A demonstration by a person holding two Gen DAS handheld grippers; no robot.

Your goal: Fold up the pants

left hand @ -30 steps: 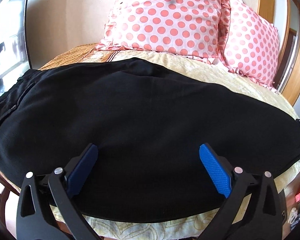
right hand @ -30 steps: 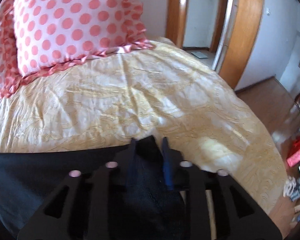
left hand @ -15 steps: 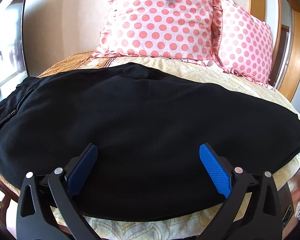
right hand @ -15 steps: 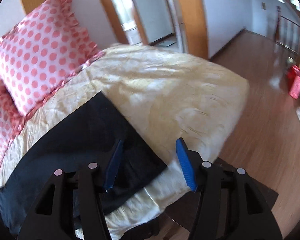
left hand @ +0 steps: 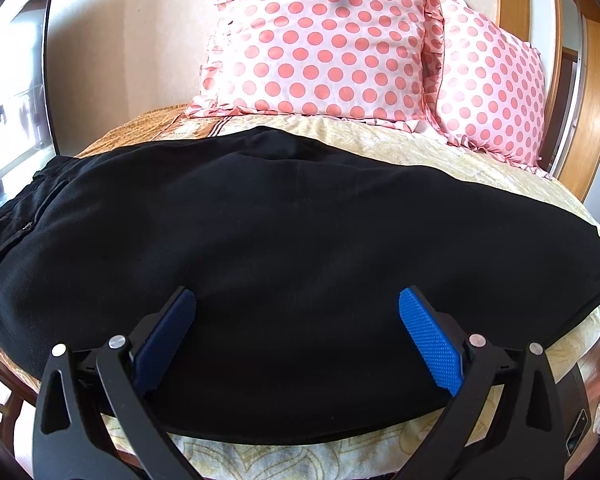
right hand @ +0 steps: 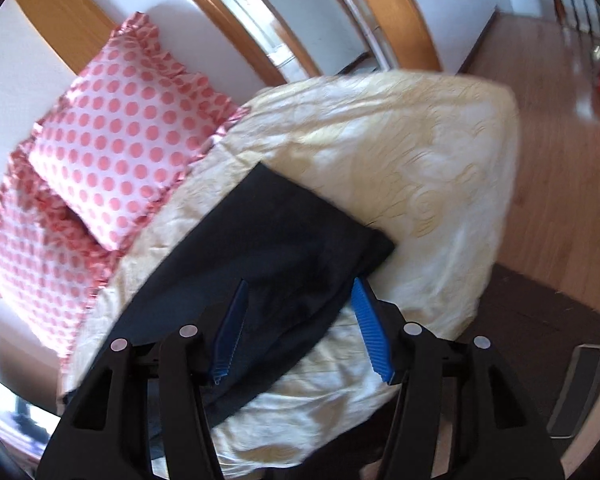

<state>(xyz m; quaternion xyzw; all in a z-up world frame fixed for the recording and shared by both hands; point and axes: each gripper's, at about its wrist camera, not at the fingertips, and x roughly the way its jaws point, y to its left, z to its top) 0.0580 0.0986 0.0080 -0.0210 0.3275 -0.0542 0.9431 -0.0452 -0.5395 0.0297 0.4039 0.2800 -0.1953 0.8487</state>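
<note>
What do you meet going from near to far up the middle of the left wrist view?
Left gripper, open → black pants → yellow bedspread → polka-dot pillow → wall.

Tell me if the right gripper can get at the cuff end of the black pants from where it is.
Probably yes. The right gripper is open right above the black pants, their cuff end between its fingers, with only the yellow bedspread around it and nothing blocking.

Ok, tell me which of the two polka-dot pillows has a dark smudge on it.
The larger front pillow, left of the smaller pillow in the left wrist view; its smudge sits near the top centre.
</note>
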